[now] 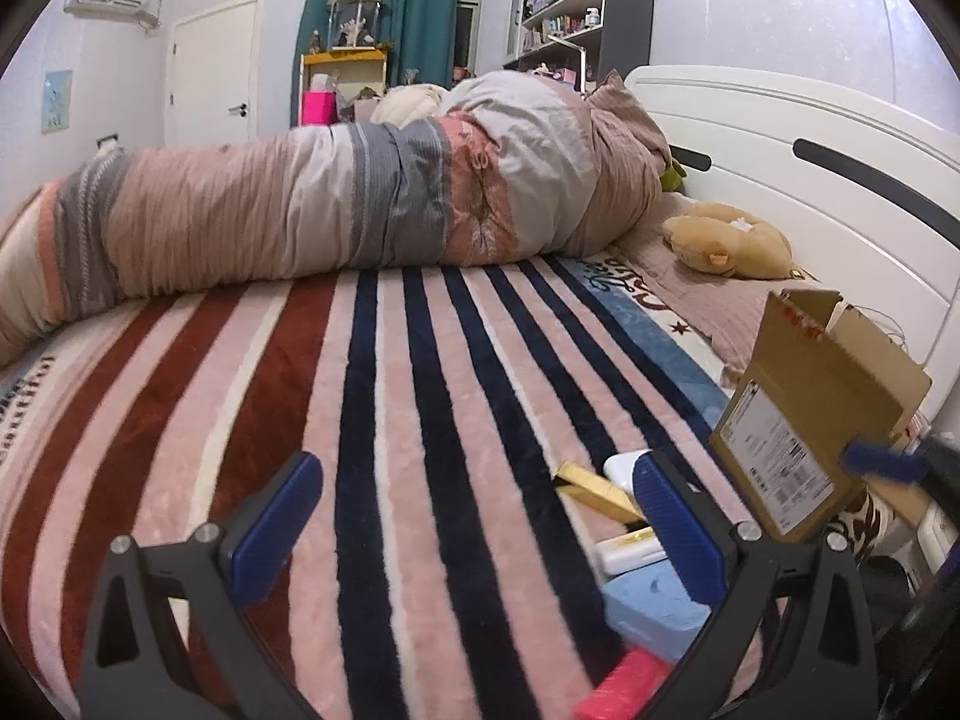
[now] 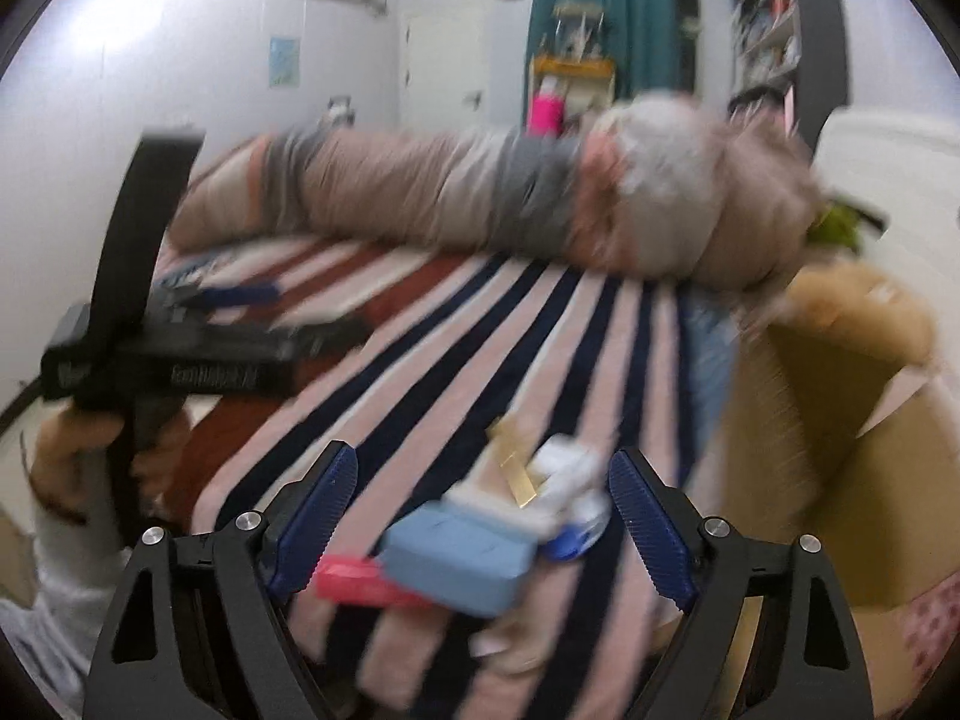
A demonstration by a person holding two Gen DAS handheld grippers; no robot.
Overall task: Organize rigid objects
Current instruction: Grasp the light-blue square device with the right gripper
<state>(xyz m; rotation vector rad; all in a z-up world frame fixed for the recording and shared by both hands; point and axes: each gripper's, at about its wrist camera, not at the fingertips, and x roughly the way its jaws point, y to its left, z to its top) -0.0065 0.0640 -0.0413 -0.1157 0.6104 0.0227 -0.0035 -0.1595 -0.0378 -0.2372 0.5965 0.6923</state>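
Note:
Small rigid items lie in a pile on the striped blanket: a light blue box (image 1: 651,612) (image 2: 459,558), a pink-red box (image 1: 624,684) (image 2: 366,582), a gold bar-shaped piece (image 1: 597,489) (image 2: 516,465) and white cases (image 1: 624,465) (image 2: 567,462). An open cardboard box (image 1: 816,414) (image 2: 840,420) stands to their right. My left gripper (image 1: 477,531) is open and empty, with the pile by its right finger. My right gripper (image 2: 483,525) is open above the pile; its view is motion-blurred. The left gripper also shows in the right wrist view (image 2: 240,300), held by a hand.
A rolled duvet (image 1: 336,204) lies across the far side of the bed. A tan plush toy (image 1: 729,240) rests near the white headboard (image 1: 810,162). Shelves, a teal curtain and a door stand beyond the bed.

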